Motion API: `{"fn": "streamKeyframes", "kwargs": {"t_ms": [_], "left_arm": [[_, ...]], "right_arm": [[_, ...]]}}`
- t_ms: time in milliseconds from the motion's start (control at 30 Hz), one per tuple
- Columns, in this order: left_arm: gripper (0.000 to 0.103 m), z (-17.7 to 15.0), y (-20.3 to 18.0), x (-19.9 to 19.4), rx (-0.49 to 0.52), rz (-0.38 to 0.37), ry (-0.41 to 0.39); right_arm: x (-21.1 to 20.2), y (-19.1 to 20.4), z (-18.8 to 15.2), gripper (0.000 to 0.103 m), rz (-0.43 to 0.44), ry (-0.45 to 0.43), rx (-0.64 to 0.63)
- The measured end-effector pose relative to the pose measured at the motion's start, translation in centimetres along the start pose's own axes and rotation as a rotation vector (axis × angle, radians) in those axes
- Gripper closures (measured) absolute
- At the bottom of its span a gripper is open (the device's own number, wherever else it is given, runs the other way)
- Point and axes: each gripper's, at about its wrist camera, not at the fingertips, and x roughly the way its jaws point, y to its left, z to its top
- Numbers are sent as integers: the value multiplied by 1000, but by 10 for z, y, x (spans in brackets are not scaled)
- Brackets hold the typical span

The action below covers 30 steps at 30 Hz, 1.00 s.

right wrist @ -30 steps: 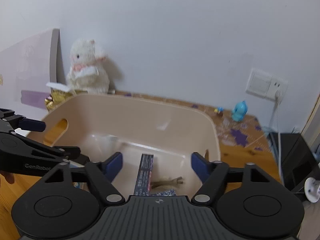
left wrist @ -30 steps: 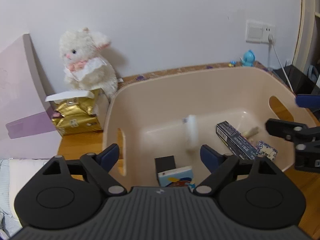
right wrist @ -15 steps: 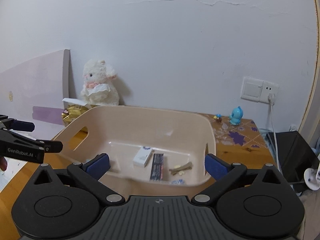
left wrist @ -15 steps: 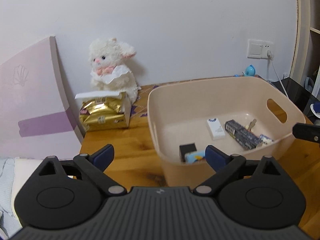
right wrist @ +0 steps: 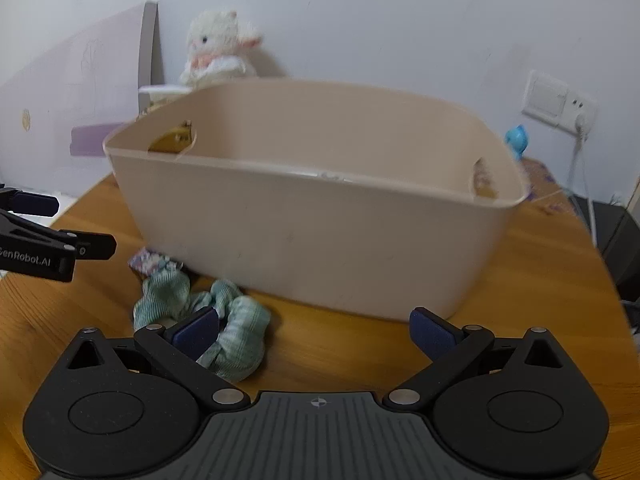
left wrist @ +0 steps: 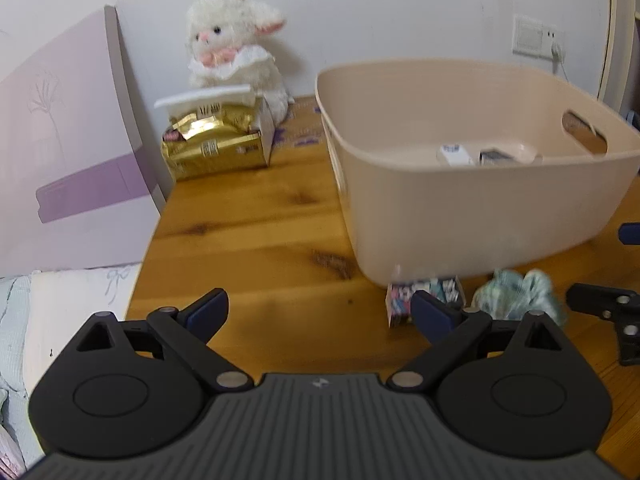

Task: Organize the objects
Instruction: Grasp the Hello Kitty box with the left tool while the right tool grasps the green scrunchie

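Observation:
A beige plastic basket (left wrist: 472, 216) (right wrist: 320, 232) stands on the wooden table and holds a white box (left wrist: 454, 155) and a dark box (left wrist: 494, 156). In front of it lie a small patterned box (left wrist: 424, 296) (right wrist: 150, 261) and a pale green scrunchie (left wrist: 520, 294) (right wrist: 224, 320). My left gripper (left wrist: 320, 312) is open and empty, low over the table, left of the patterned box. My right gripper (right wrist: 316, 328) is open and empty, its left finger just in front of the scrunchie.
A white plush rabbit (left wrist: 234, 44) sits behind a gold packet box (left wrist: 218, 140) at the back left. A purple board (left wrist: 68, 148) leans on the wall. A blue figurine (right wrist: 516, 142) and a wall socket (right wrist: 554, 100) are at the right.
Both grippers pulled back from above the basket and dropped low to the table in front of it. The scrunchie and patterned box have come into view.

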Motion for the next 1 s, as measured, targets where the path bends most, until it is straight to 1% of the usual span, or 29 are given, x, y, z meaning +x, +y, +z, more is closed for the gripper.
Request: {"fn": "streamKeyframes", "kwargs": {"t_ms": [133,267,467,600,667,700,767,800,900,933,967,1000], "left_arm": [[5,-7,-3,7,-5,-14,14],[5,-8,-9,8,-9,-56,4],[5,-7,-24,11,1,-102,-13],[5,-7,-34,20,5,-120,0],[5,-7,-37,25,6,-125,11],[5,-8,-40,28,7,-123,17],[5,-9,-42,33,11,-114,26],[5,-9,-43,35,10,-110,29],[6,-11,-43,41,-1,-105,38],[8,-11,-42,41,-10,-112,34],[12,-12,-41,42,-20,-122,31],[18,-11,-39,42,-29,-138,31]], "right_arm": [[15,9,-7,0,12,27,-3],[24,13,-12,1,-37,46,-33],[21,0,-16,2,-99,46,-30],[21,-14,-19,2,-106,51,-3],[22,-19,-22,2,-86,53,17],[23,-21,-23,3,-68,55,26],[24,-22,-26,9,-30,57,42],[25,-22,-27,10,-16,61,45],[27,-17,-27,12,-11,56,13],[26,-15,-27,15,-7,57,2],[26,-14,-27,17,0,58,-4],[27,-13,-24,26,12,58,-7]]}}
